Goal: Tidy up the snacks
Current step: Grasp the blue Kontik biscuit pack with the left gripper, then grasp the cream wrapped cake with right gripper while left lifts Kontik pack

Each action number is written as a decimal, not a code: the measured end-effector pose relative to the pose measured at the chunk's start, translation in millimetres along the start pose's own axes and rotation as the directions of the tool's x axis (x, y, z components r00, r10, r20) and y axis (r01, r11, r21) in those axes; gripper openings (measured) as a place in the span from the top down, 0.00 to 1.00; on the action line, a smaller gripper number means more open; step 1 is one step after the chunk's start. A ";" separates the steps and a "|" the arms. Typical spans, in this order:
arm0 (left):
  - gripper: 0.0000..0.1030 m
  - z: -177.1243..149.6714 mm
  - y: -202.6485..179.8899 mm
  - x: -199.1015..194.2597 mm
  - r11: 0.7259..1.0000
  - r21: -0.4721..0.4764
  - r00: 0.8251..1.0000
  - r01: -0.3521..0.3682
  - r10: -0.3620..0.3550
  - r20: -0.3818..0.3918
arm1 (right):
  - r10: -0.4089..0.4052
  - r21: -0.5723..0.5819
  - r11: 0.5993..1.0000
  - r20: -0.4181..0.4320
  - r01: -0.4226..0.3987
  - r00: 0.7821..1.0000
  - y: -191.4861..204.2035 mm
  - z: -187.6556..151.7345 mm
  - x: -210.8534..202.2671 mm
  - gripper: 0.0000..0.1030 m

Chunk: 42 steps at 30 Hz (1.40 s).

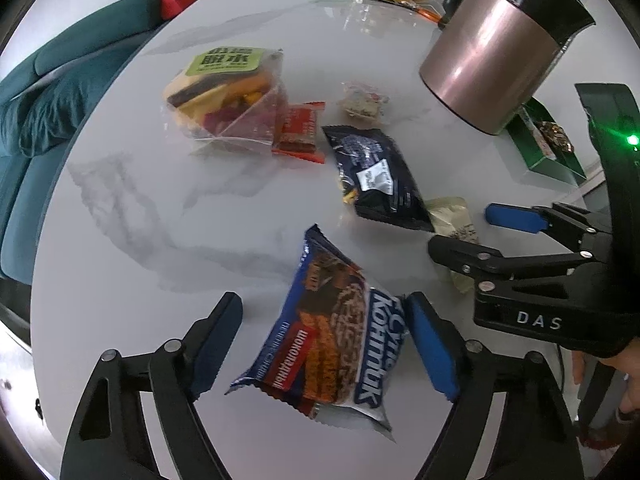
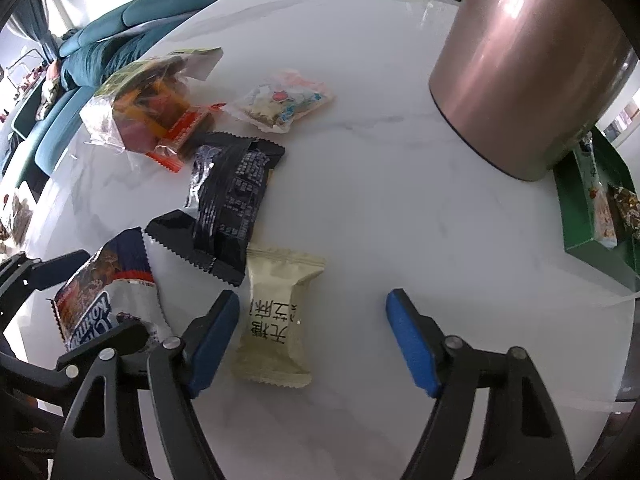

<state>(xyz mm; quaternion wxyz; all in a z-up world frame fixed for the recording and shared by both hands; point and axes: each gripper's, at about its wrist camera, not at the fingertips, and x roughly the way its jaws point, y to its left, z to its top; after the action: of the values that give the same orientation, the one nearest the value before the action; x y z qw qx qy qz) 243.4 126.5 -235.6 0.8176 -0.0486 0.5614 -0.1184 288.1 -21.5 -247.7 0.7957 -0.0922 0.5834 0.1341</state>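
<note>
Straddling two snack packets, one per gripper, ahead of pickup from the marble table (image 1: 120, 240).

Left wrist view: the left gripper (image 1: 324, 344) is spread wide, its right pad touching the blue wafer packet (image 1: 332, 340) and its left pad apart from it, so closing would likely pinch the packet across its width; the black packet (image 1: 380, 180) lies beyond it, toward the copper canister (image 1: 492, 60). Right wrist view: the right gripper (image 2: 312, 336) is likewise spread, the beige packet (image 2: 276, 320) lying by its left pad, not gripped. A green box (image 2: 592, 216) beside the canister already holds snacks and is probably the destination.
</note>
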 end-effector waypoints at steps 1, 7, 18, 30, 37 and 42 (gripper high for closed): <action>0.24 -0.2 -0.4 -0.7 1.000 0.003 1.000 0.001 -0.001 0.001 | 0.002 0.001 1.000 0.001 -0.002 1.000 0.3 -0.2 -0.4 0.00; 0.24 -2.4 -7.5 -9.3 0.999 0.048 1.000 0.024 -0.024 0.014 | 0.022 0.009 1.000 0.001 -0.022 1.000 -0.3 0.1 -1.0 0.00; 0.25 -6.5 -7.7 -1.6 0.997 0.065 0.999 0.036 -0.035 -0.026 | 0.005 -0.018 1.000 -0.007 -0.005 1.000 4.6 1.2 1.3 0.00; 0.45 -5.2 -16.3 2.4 0.991 0.114 0.998 -0.067 0.069 -0.013 | -0.017 -0.026 1.000 -0.011 0.017 1.000 10.3 -6.7 -0.7 0.00; 0.46 -5.7 -13.0 1.7 0.993 0.090 0.997 -0.075 0.076 -0.010 | -0.017 -0.024 1.000 -0.004 0.017 1.000 8.8 -9.9 -1.3 0.00; 0.46 -9.6 -5.7 -3.0 0.995 0.070 0.997 -0.077 0.078 0.000 | -0.022 0.001 1.000 0.017 0.022 1.000 6.6 -10.2 -5.2 0.31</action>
<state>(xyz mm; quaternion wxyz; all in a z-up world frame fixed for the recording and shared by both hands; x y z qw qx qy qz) 232.6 122.2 -235.2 0.8222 0.0021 0.5592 -0.1063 275.3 -18.9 -245.8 0.8020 -0.0971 0.5758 0.1256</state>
